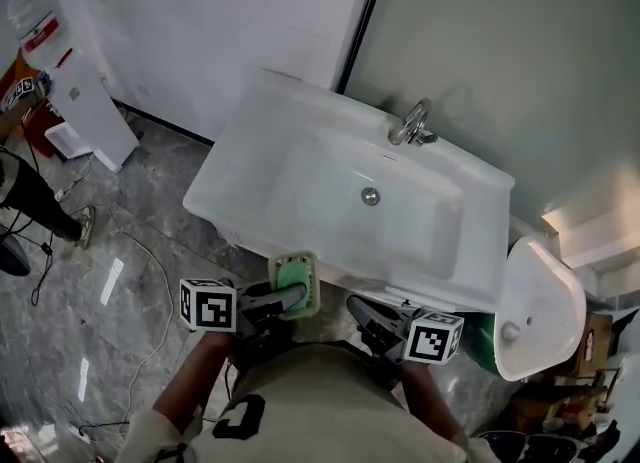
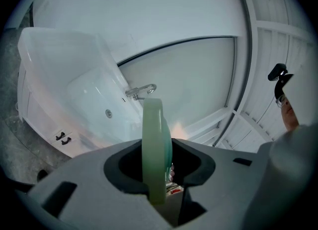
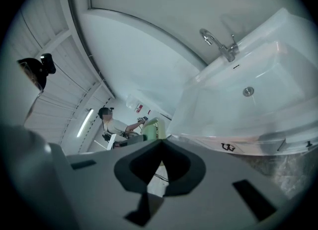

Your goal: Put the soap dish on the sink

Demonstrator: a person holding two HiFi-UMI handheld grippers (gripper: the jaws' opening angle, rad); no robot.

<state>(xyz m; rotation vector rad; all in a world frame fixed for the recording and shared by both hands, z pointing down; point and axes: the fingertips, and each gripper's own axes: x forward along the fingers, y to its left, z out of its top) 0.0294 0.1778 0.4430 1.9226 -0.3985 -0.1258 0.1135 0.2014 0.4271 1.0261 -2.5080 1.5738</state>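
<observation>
White rect. ceramic sink (image 1: 245, 166) is seen ahead. Right gripper (image 3: 162, 142) is closed, jaws together, empty. Left gripper (image 2: 158, 147) is clamped part-open on pale-green plastic soap dish (image 1: 296, 284), gripped edge-on btwn jaws, held near sink's front rim.

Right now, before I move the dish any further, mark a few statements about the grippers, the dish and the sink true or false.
1. The left gripper is closed on the green soap dish. True.
2. The soap dish lies in the basin of the sink. False: it is held edge-up in the jaws, near the sink's front edge.
3. The right gripper holds nothing. True: its jaws are together and empty.
4. The faucet stands at the sink's near edge. False: it is at the far edge, by the wall.
</observation>
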